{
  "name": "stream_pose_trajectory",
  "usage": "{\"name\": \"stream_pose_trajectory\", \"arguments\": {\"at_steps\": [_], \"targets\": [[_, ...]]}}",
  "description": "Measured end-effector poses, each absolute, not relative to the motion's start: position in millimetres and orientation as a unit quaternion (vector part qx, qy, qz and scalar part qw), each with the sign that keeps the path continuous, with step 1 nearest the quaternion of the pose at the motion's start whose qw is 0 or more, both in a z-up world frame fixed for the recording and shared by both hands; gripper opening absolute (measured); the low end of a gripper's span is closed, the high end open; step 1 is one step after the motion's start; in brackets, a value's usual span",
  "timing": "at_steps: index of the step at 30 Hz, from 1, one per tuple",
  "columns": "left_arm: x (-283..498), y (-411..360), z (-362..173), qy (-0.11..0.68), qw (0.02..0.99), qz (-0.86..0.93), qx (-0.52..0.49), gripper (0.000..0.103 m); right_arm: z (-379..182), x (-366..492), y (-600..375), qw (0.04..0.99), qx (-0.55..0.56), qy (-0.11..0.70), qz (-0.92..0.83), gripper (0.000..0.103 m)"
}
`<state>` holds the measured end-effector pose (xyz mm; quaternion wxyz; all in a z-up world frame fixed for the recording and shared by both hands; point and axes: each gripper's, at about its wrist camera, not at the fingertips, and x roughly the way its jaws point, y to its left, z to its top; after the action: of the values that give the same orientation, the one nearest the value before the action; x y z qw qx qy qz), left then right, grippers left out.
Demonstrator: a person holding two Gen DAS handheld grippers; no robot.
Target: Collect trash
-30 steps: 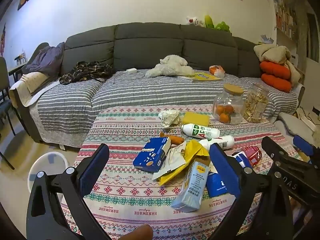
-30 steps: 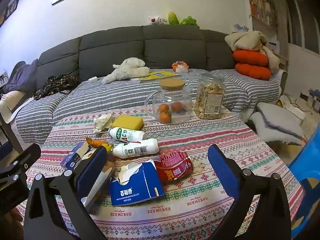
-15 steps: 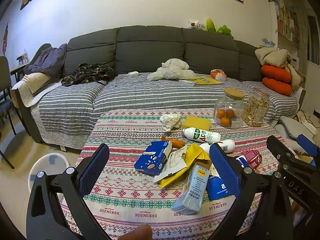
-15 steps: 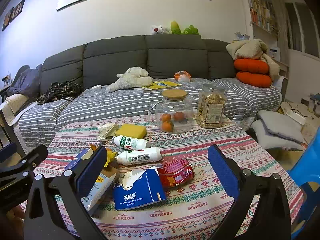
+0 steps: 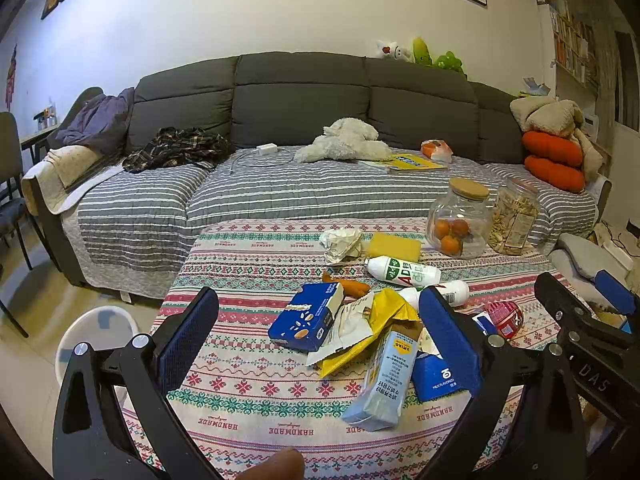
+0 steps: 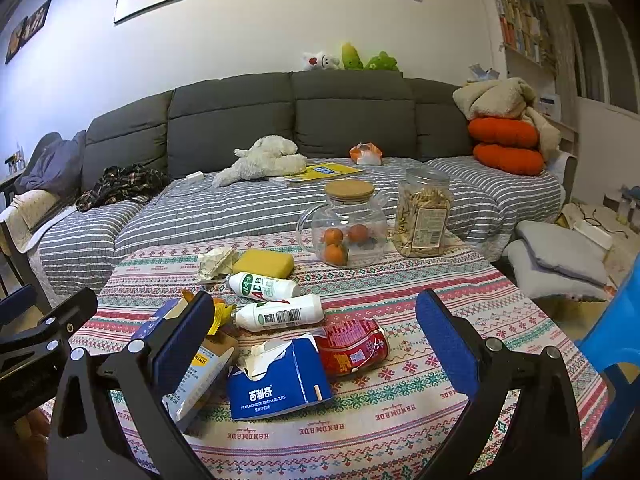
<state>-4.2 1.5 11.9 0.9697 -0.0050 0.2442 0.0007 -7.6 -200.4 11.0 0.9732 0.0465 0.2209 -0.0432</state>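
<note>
Trash lies on the patterned tablecloth (image 5: 240, 388): a dark blue biscuit box (image 5: 306, 316), a yellow wrapper (image 5: 384, 316), a light blue carton (image 5: 386, 380), a torn blue milk-biscuit box (image 6: 276, 380), a red can (image 6: 352, 346), two white bottles (image 6: 280, 312) and crumpled paper (image 5: 340, 240). My left gripper (image 5: 320, 340) is open and empty above the table's near edge, in front of the pile. My right gripper (image 6: 314, 344) is open and empty, with the torn blue box and red can between its fingers in view.
A glass jar of oranges (image 6: 344, 224), a snack jar (image 6: 422, 212) and a yellow sponge (image 6: 264, 264) stand at the table's back. A grey sofa (image 5: 300, 100) lies behind. A white bin (image 5: 96, 332) is on the floor left. A blue chair (image 6: 616, 344) is at right.
Both grippers have risen a little and tilted, so the table trash sits lower in view. Both stay open. Nothing on the table has moved.
</note>
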Motion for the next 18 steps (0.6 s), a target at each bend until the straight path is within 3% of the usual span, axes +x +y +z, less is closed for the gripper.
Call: {"name": "stream_pose_trajectory", "arguments": {"at_steps": [18], "targets": [[-3.8, 5.5, 15.2, 0.245, 0.969, 0.004, -0.01, 0.096, 11.1, -9.5, -195.3, 0.975, 0.036, 0.215, -0.042, 0.098]]}}
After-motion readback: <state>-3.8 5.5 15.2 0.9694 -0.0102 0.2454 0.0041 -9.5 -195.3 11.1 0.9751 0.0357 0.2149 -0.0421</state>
